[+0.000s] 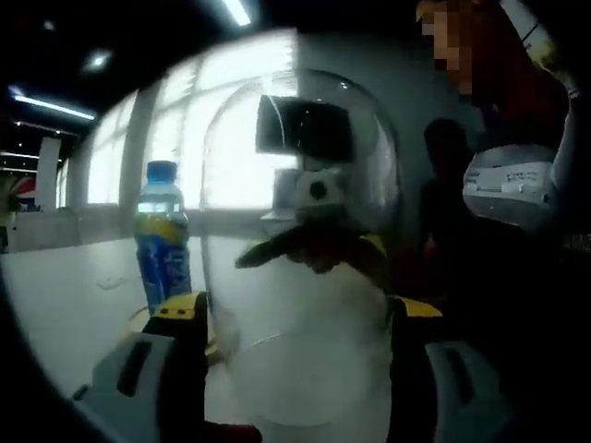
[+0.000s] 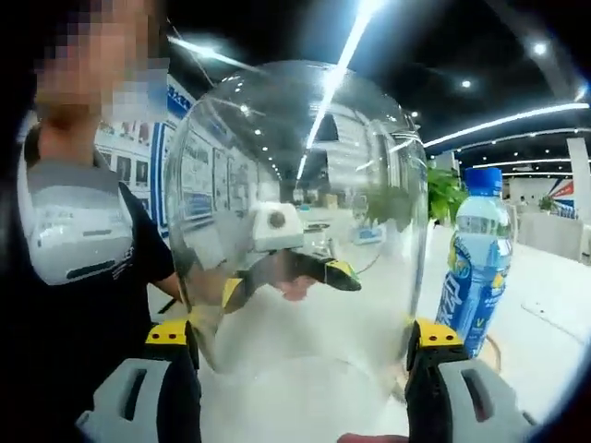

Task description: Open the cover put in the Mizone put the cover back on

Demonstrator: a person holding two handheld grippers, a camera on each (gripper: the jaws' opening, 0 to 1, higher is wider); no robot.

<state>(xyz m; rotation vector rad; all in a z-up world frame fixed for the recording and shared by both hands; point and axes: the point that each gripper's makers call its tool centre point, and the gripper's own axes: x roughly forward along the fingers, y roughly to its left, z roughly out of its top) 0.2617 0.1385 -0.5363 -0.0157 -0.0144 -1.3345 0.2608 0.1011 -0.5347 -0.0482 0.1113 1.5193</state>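
The clear dome cover (image 1: 300, 249) is off its base and held up between both pairs of tongs, so the 1st step, opening, looks done. In the left gripper view the left tongs (image 1: 295, 318) have their yellow-tipped jaws set against the 2 sides of the dome's lower wall; in the right gripper view the right tongs (image 2: 300, 346) clamp the same cover (image 2: 300, 212) from the opposite side. Through the glassy wall each view catches the other pair of tongs facing it, so the cover hangs between the 2 of them.

The Mizone bottle (image 1: 162, 235) stands upright on the white bench (image 1: 65, 295), blue cap on, just beside the left jaw in the left gripper view; in the right gripper view the bottle (image 2: 476, 263) stands just past the right jaw, on the bench (image 2: 545, 355). It sits outside the dome. A round tan edge shows at the bottle's foot, possibly the base plate, but the fisheye blur leaves that unsure.

As for contents, the cover is empty, with nothing under or inside it. The bottle looks filled with pale liquid and sealed.

Still left, by my reading: get the Mizone onto the base, then lower the cover back over it. A person in a dark shirt (image 2: 78, 277) stands behind the cover.
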